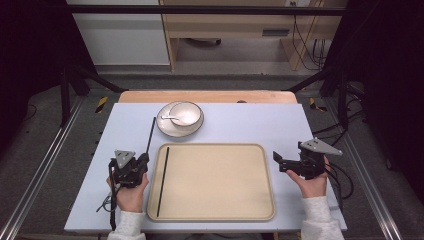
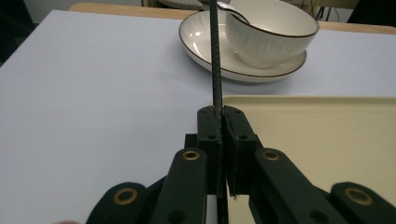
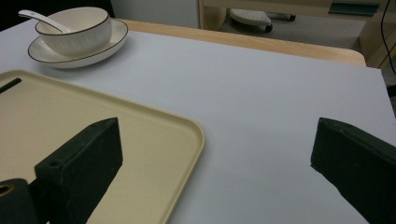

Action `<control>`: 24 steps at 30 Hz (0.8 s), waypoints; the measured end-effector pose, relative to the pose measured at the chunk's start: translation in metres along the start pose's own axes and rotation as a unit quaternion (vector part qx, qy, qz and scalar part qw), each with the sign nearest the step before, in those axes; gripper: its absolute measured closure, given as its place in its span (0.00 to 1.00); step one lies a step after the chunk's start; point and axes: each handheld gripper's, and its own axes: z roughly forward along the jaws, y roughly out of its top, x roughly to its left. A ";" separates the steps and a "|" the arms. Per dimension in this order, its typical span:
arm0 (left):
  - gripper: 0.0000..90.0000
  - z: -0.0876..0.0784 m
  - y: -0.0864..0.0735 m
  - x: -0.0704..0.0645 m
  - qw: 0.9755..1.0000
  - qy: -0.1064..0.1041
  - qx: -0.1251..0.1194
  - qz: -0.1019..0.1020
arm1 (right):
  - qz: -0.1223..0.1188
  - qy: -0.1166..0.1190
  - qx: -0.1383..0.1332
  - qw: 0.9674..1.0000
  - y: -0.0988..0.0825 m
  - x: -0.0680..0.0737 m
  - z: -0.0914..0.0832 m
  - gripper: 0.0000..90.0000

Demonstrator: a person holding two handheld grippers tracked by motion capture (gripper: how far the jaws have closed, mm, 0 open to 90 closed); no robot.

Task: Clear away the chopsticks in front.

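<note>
A black chopstick (image 1: 150, 134) slants up over the table's left side toward the plate, and my left gripper (image 1: 146, 158) is shut on its lower end just off the tray's left rim. In the left gripper view the chopstick (image 2: 215, 56) rises straight from the closed jaws of my left gripper (image 2: 220, 114). A second black chopstick (image 1: 162, 182) lies along the left side of the beige tray (image 1: 220, 210). My right gripper (image 1: 278, 161) hovers by the tray's right rim; in its own view my right gripper (image 3: 218, 122) stands wide open with nothing between its fingers.
A white bowl (image 1: 185, 113) with a white spoon (image 1: 171, 118) in it sits on a white plate (image 1: 167, 129) behind the tray. A pale blue mat (image 1: 250, 125) covers the table. Cables trail off both grippers.
</note>
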 end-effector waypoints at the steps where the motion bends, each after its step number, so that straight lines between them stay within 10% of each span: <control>1: 0.95 -0.002 -0.002 -0.002 1.000 -0.001 -0.003 -0.001 | 0.000 0.000 0.000 1.000 0.000 0.000 0.000 0.03; 24: 0.95 -0.013 -0.043 -0.038 1.000 -0.020 0.008 -0.012 | -0.002 0.004 0.002 1.000 0.000 0.003 0.001 0.03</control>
